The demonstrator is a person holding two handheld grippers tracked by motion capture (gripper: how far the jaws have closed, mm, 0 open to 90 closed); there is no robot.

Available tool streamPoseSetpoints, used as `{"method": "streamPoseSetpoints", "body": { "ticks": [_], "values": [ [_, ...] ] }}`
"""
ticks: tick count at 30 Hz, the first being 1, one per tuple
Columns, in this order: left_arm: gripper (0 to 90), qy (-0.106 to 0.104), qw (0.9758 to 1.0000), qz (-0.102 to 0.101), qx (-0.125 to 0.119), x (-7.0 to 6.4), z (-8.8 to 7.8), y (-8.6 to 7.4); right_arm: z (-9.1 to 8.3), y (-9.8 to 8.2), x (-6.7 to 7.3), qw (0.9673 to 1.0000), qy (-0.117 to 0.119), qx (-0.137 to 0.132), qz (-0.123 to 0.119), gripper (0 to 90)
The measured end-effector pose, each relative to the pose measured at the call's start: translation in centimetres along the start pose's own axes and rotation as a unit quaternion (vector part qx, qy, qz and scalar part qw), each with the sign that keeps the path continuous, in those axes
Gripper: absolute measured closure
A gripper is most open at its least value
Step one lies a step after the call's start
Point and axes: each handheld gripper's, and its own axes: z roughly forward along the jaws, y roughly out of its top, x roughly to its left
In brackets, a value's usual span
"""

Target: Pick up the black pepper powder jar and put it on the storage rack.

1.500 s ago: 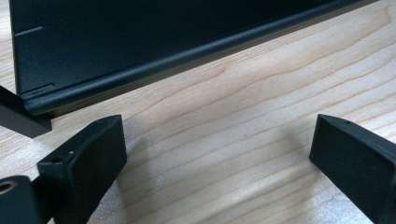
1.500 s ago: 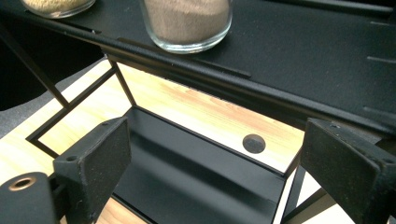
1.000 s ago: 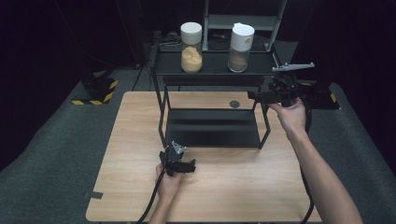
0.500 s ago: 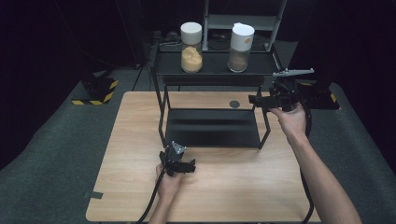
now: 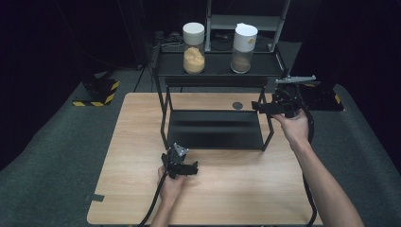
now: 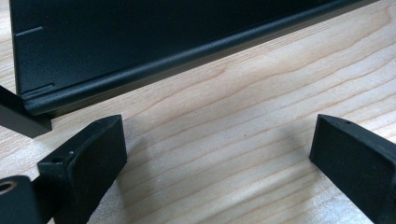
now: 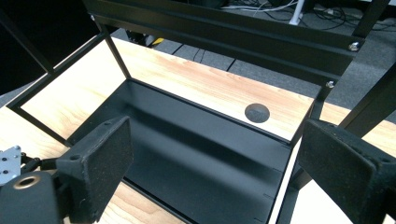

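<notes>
Your right gripper (image 5: 257, 106), jaws spread and empty, hovers beside the rack (image 5: 215, 128) on the tabletop (image 5: 132, 142); your released left gripper (image 5: 189, 166) rests nearby; swinging inward risks striking the rack's post.

Pale, smooth wood-grain table (image 5: 142, 142) bears a matt black metal rack (image 5: 215, 127); both jars (image 5: 194, 42) look glassy

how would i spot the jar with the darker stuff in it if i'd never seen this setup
Start at the black shelf rack standing on the wooden table; two clear jars with white lids sit on its top shelf. Take the right-hand jar, nearer the right gripper. Its filling is darker brown and its lid is taller than that of the left jar, which holds pale orange powder.
</notes>
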Motion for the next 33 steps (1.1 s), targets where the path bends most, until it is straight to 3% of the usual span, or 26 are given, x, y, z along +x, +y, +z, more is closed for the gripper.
{"method": "streamPoseSetpoints", "body": {
  "ticks": [33],
  "values": [
    [3.7, 0.000, 1.0000, 0.000, 0.000, 0.0, 0.0, 0.0, 3.1, -2.5, 0.1, 0.9993, 0.008, 0.036, 0.004, 9.4]
  ]
}}
